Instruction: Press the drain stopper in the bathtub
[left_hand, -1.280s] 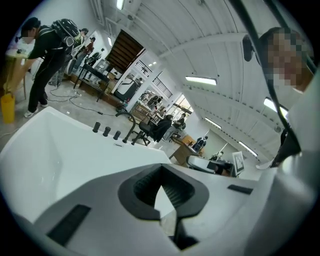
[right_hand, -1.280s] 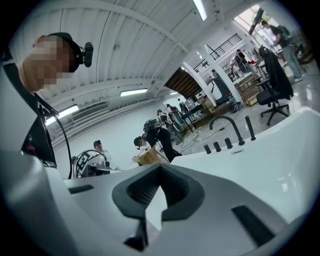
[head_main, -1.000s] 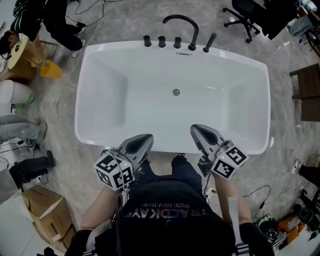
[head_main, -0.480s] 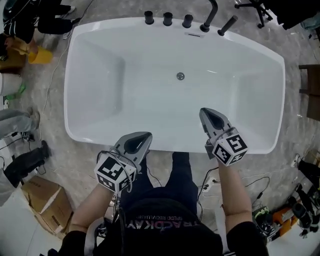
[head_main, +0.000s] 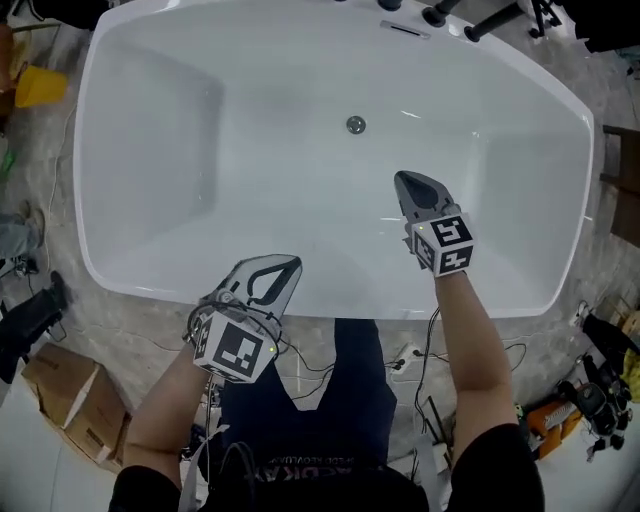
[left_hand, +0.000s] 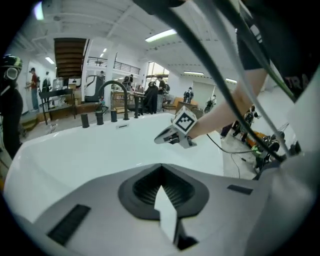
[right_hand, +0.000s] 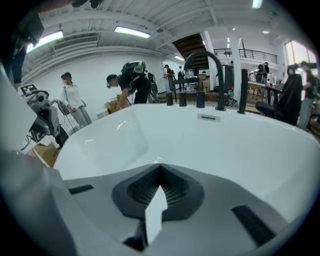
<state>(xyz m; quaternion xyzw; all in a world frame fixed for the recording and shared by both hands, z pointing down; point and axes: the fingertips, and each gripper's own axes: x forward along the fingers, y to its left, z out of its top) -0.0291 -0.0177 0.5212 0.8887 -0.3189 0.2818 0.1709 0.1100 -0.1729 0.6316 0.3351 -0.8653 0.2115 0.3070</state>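
Bathtub (head_main: 250, 150) time! The tub is big, white and has nothing in it. The drain stopper (head_main: 355, 124) is a little round silver thing on the tub floor, close to the far end where the black taps (head_main: 440, 15) are.

The right gripper (head_main: 408, 182) is out over the tub. It points toward the stopper but is not touching it, and there is bare white tub between them. Its jaws are closed tight with nothing in them. The left gripper (head_main: 288, 264) hangs back by the near rim of the tub. Its jaws are closed too, and it holds nothing.

I think the next job is to bring the right gripper down and push on the stopper.

What could go wrong? The stopper is small and the tub looks smooth and slippery. If the tip comes down on the edge of the stopper, it could slide off and bump the tub. The right gripper view does not show the stopper, so aiming may be hard. A soft push may not click it down.
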